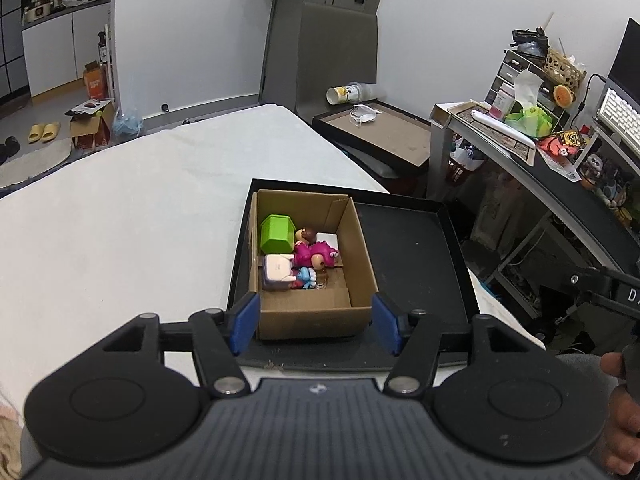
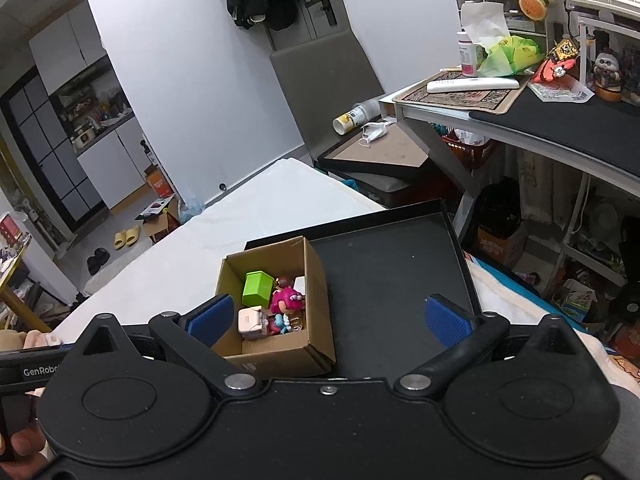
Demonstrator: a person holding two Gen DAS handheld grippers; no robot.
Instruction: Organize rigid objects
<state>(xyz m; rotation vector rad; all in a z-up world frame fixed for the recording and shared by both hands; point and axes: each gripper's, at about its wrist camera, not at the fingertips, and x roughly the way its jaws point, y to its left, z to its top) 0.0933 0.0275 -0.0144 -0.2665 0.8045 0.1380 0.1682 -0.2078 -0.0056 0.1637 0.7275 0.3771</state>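
Note:
An open cardboard box (image 1: 356, 240) stands in the left part of a black tray (image 1: 416, 248) on a white bed. Inside lie a green block (image 1: 277, 233), a pink figurine (image 1: 314, 254), a small white-lilac box (image 1: 277, 271) and a blue figurine (image 1: 306, 278). My left gripper (image 1: 316, 322) is open and empty, its blue pads either side of the box's near wall. In the right wrist view the box (image 2: 316, 280) sits left of centre in the tray (image 2: 392, 280), with the green block (image 2: 257, 288) and pink figurine (image 2: 285, 300) inside. My right gripper (image 2: 328, 320) is open and empty above the tray.
The white bed (image 1: 120, 220) stretches left and far. A second black tray with a face mask (image 1: 380, 128) sits on a chair behind. A cluttered desk (image 1: 520, 140) stands at the right. Boxes and slippers (image 1: 44, 132) lie on the floor far left.

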